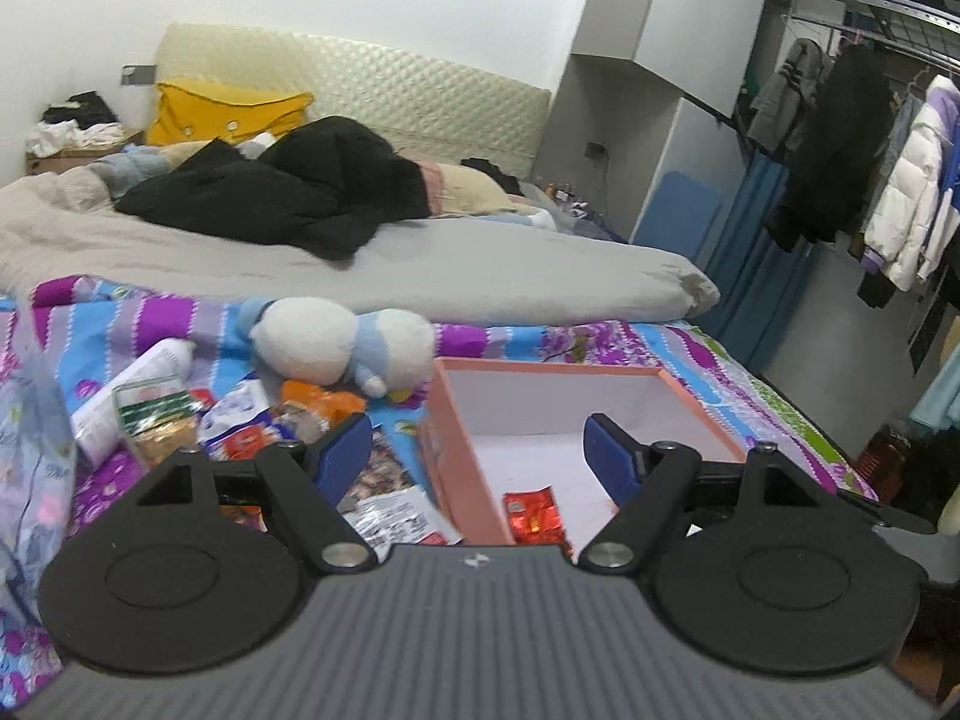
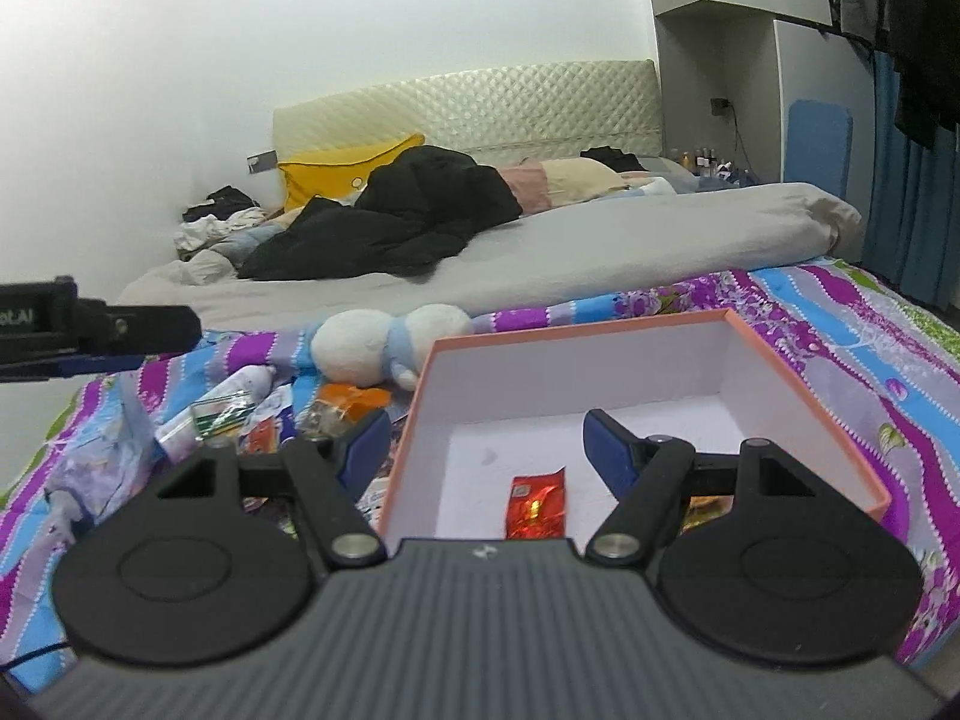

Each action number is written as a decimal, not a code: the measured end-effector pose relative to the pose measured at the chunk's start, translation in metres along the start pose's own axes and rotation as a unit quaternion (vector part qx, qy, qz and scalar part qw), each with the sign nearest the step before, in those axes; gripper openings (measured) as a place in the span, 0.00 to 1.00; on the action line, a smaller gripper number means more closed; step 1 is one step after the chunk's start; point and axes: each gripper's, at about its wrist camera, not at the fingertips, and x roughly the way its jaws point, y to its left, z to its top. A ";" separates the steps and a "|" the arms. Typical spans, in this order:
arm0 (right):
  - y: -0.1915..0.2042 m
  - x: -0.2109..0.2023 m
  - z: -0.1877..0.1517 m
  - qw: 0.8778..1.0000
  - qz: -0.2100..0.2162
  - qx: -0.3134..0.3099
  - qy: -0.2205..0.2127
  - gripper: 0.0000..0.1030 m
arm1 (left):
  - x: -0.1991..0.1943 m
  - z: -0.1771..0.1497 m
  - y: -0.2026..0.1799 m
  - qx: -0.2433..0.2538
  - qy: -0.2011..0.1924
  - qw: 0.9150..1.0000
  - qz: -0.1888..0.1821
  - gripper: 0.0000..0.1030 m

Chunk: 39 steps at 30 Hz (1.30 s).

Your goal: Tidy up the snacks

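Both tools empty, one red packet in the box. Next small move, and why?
Probably swing the left tool down-left onto the snack pile beside the pink box and grasp one packet. Both tools stand open with nothing held, the box holds only a red packet, and the right tool hovers over the box.

Bedroom, plain white wall (image 2: 300, 30). Bed with cream quilted headboard (image 1: 360, 78) – grey duvet (image 1: 480, 264) across the middle, floral striped sheet (image 2: 840, 348) at the foot edge. Clothes rack (image 1: 870, 138) with hung coats along the right side, blue curtain (image 1: 756, 252) beneath – even, dim light.
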 end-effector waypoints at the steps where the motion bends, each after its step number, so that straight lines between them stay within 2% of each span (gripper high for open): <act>1: 0.002 -0.001 -0.003 1.000 0.001 0.001 -0.001 0.70 | -0.004 -0.003 0.005 -0.001 -0.002 1.000 0.002 0.79; 11: 0.034 -0.008 -0.040 1.000 0.004 0.004 -0.004 0.70 | -0.026 -0.038 0.054 -0.019 0.008 0.999 0.040 0.79; 23: 0.075 -0.017 -0.089 0.999 0.024 -0.006 0.045 0.70 | -0.040 -0.100 0.101 -0.049 0.058 0.995 0.062 0.79; 36: 0.111 -0.011 -0.108 0.997 0.038 -0.027 0.066 0.69 | -0.028 -0.125 0.135 -0.084 0.080 0.990 0.076 0.79; 37: 0.113 -0.007 -0.109 0.997 0.038 -0.029 0.068 0.65 | -0.025 -0.127 0.138 -0.088 0.081 0.990 0.077 0.79; 39: 0.117 0.002 -0.110 0.996 0.038 -0.031 0.074 0.63 | -0.016 -0.130 0.143 -0.094 0.082 0.989 0.079 0.79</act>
